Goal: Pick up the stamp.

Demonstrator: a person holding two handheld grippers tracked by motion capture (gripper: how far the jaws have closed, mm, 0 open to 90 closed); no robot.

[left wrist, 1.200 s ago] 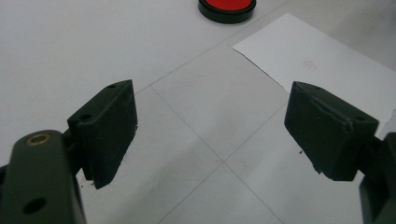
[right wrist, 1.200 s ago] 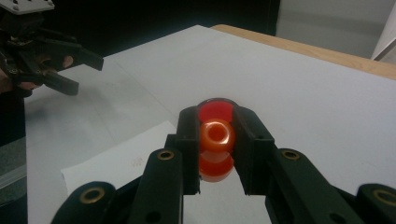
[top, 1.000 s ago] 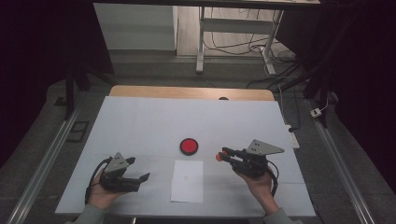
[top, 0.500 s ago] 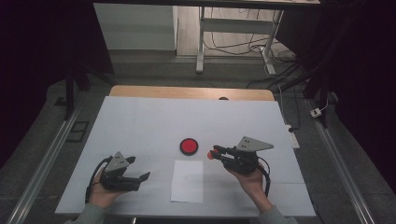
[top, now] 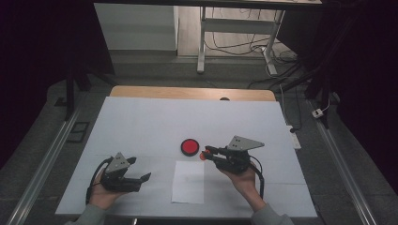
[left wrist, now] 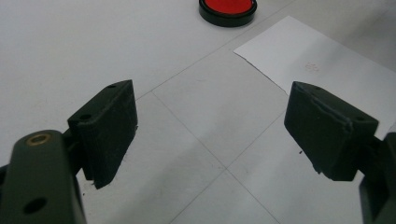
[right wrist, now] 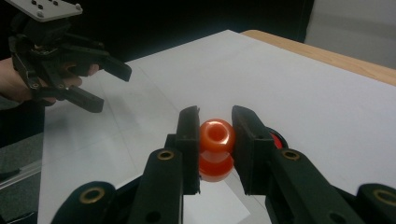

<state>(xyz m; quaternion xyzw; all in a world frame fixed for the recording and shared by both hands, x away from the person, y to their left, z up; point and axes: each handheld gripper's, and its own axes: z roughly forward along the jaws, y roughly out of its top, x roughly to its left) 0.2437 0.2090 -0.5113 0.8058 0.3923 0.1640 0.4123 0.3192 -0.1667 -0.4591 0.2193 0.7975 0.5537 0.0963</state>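
Clamped between the closed black jaws of the right gripper (right wrist: 215, 149): a small glossy orange-red plastic stamp handle with a rounded knob top (right wrist: 216, 148), held clear of the white table cover (top: 150, 126). Seen from the high view, carried just right of the round red ink pad in its black rim (top: 189, 146) and just above the far right corner of the white rectangular sheet of paper (top: 188, 182). Likely step in hand: bringing the stamp over to ink or to print, though which of the two cannot be told.

Left gripper (left wrist: 210, 135) parked well left of the ink pad, jaws spread wide with nothing between them, resting low near the table; also visible in the right gripper view (right wrist: 100, 84), open.

To do this step well:
- Keep the squeeze steady and centred on the knob; rounded plastic tends to slip or twist under an uneven grip.
- Hold the stamp upright, face parallel to the pad, before lowering.
- Come straight down onto the ink pad rather than sliding in from the side, so the black rim is not knocked.
- Press lightly and evenly, lift straight up.
- If printing follows, use the free left gripper to pin the paper near its edge, since a loose sheet may lift with the stamp.
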